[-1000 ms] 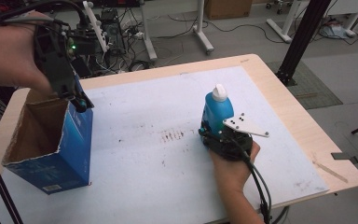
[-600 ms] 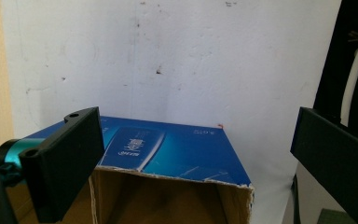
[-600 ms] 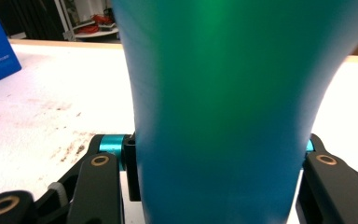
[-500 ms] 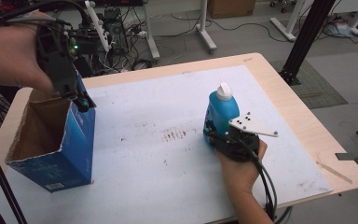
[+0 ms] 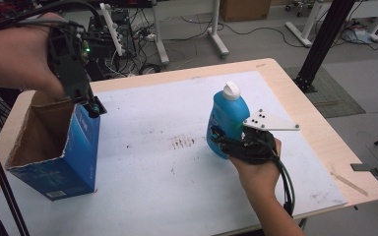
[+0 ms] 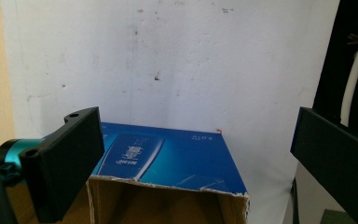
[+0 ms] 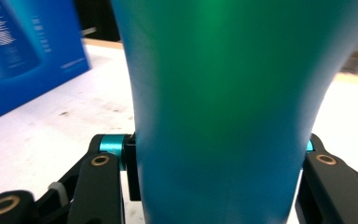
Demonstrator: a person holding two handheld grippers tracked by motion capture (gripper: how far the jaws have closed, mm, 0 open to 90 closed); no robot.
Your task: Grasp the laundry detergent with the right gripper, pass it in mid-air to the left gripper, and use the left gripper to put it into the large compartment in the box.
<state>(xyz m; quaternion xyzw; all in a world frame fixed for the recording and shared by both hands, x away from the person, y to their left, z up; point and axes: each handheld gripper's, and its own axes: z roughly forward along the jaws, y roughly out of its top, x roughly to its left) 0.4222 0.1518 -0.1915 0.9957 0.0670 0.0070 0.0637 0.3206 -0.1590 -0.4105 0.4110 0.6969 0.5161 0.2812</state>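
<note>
R hand-held gripper [image 5: 222, 141] clamped on lower body of blue detergent bottle [image 5: 229, 115], bottle upright w/ white cap on top, long axis vertical, right of bench [image 5: 187, 78] centre. Open-top blue carton [image 5: 59, 147] sits well apart at left, mouth facing up. L hand-held gripper [image 5: 94, 107], jaws wide, nothing between them, hangs over carton's far right rim. Bottle has to travel left; white mat between is clear, so open room. R hand has the bottle, L nearer the carton
</note>
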